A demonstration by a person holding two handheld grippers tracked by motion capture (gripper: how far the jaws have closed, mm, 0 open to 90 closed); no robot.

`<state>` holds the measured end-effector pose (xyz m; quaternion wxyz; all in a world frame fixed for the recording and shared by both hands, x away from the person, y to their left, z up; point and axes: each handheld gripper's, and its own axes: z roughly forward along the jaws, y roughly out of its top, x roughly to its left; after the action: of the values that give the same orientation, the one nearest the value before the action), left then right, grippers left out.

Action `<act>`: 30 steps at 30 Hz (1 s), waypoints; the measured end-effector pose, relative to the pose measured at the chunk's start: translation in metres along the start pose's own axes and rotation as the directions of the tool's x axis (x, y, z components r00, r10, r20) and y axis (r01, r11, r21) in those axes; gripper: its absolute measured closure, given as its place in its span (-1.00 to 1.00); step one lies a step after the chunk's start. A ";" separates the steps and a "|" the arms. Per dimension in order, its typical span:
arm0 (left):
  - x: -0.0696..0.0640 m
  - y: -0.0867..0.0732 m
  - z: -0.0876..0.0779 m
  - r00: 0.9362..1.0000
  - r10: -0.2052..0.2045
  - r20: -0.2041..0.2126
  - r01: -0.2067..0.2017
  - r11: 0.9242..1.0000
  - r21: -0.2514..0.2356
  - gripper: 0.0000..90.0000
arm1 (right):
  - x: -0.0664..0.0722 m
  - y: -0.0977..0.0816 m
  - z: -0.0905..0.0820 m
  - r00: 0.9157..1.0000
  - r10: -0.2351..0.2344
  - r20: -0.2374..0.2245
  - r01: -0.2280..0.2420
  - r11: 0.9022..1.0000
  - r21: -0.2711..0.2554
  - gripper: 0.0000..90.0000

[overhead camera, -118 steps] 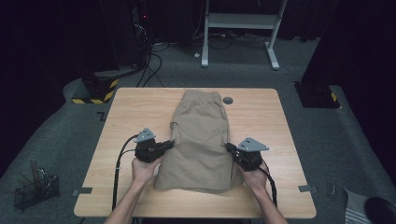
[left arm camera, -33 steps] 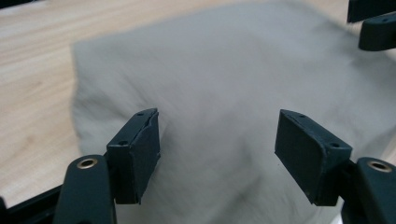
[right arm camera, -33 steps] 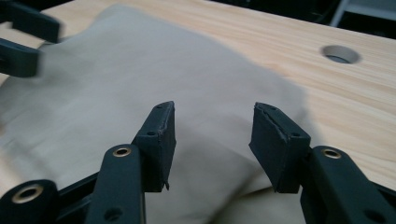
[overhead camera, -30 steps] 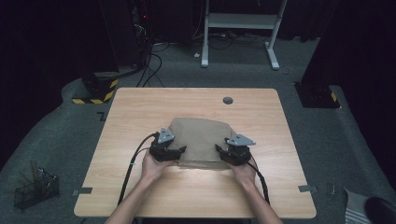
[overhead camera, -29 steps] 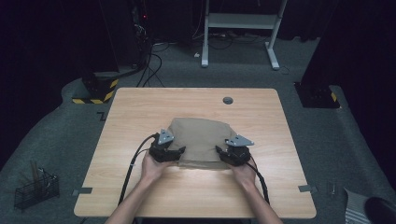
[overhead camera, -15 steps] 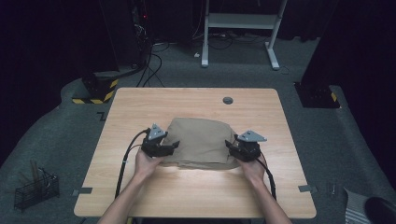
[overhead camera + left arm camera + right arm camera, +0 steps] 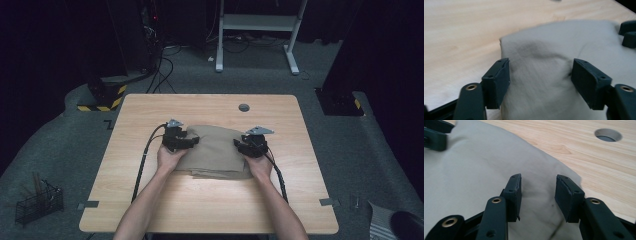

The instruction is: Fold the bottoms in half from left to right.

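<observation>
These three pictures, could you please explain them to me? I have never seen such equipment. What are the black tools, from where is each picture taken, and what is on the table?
A person sits at a wooden table and holds a hand tool in each hand. Each tool is a gripper with two black jaws and a trailing cable. The high view looks down from above: the left gripper and the right gripper sit at the two sides of a folded beige cloth.

The other two pictures come from small cameras riding on the grippers, looking along the jaws. In the left gripper view the jaws stand wide apart over the cloth. In the right gripper view the jaws have just been closing, with a ridge of cloth between them, but they do not pinch it yet. A round hole is in the tabletop.
</observation>
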<state>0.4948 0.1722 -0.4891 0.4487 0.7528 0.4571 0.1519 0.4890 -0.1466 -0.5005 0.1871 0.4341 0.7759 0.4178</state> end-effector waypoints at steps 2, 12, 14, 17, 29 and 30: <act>-0.008 0.009 -0.009 0.999 0.054 0.003 -0.054 0.997 -0.062 -0.24 | 0.000 0.003 -0.005 1.000 0.006 0.009 -0.006 0.999 -0.032 0.26; -0.008 0.005 0.032 1.000 0.026 0.017 -0.027 0.997 0.066 -0.23 | 0.009 0.011 0.029 1.000 0.024 -0.015 -0.023 0.998 0.066 0.19; -0.013 -0.003 0.025 0.999 -0.009 0.032 0.007 0.997 0.078 -0.21 | 0.008 0.006 0.026 0.999 0.042 -0.034 -0.040 0.997 0.060 0.19; -0.033 -0.017 0.004 0.999 0.034 0.033 -0.037 0.994 0.101 -0.22 | 0.018 -0.003 0.012 0.999 -0.015 -0.047 0.019 0.997 0.076 0.19; -0.041 -0.005 0.020 0.995 0.103 0.018 -0.104 0.989 0.103 -0.29 | 0.047 0.004 0.009 0.991 -0.125 -0.051 0.127 0.991 0.043 0.16; -0.033 -0.009 0.023 0.998 0.058 0.034 -0.061 0.994 0.094 -0.29 | 0.041 -0.002 0.015 0.992 -0.118 -0.037 0.121 0.990 0.073 0.15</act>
<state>0.4868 0.1343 -0.5031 0.4146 0.7890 0.4340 0.1314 0.4750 -0.1057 -0.5082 0.1826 0.3866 0.8186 0.3834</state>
